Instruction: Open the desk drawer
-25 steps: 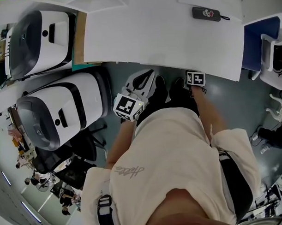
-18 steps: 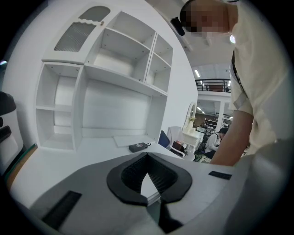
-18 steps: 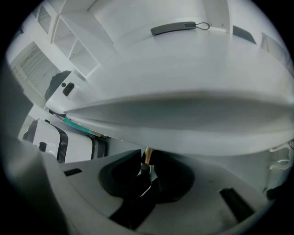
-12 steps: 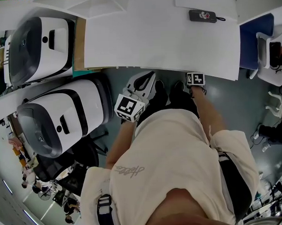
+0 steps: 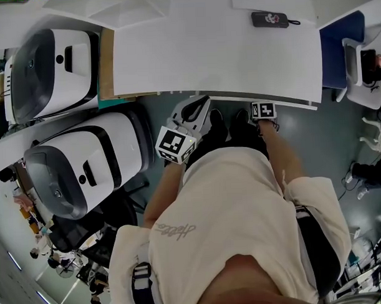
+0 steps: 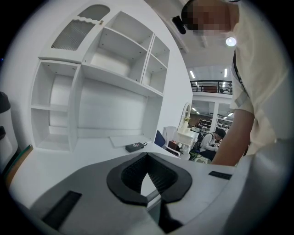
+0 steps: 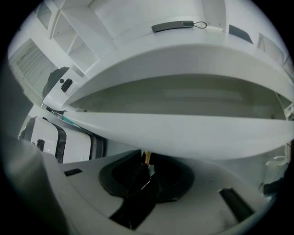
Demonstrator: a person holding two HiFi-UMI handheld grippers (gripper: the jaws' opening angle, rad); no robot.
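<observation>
The white desk [image 5: 212, 48] lies ahead of me, and its drawer [image 7: 183, 131] stands out a little from under the top, so the pale inside [image 7: 193, 98] shows. Pointing steeply down at the drawer's front edge [image 5: 270, 100], my right gripper [image 5: 264, 107] is shut on the small gold drawer knob [image 7: 147, 157], which sits between its black pads [image 7: 133, 172]. My left gripper [image 5: 192, 111] hangs beside my legs in front of the desk, away from the drawer. Its jaws [image 6: 147, 176] are shut and hold nothing.
A dark pouch [image 5: 270, 19] lies at the back of the desktop. A white shelf unit [image 6: 92, 82] rises behind it. Two big white-and-black machines [image 5: 56, 65] [image 5: 78, 161] stand at the left. A blue chair [image 5: 337, 56] is at the right.
The right gripper has drawn back toward me with the knob, and a strip of the drawer now shows past the desktop's edge. The left gripper has stayed put.
</observation>
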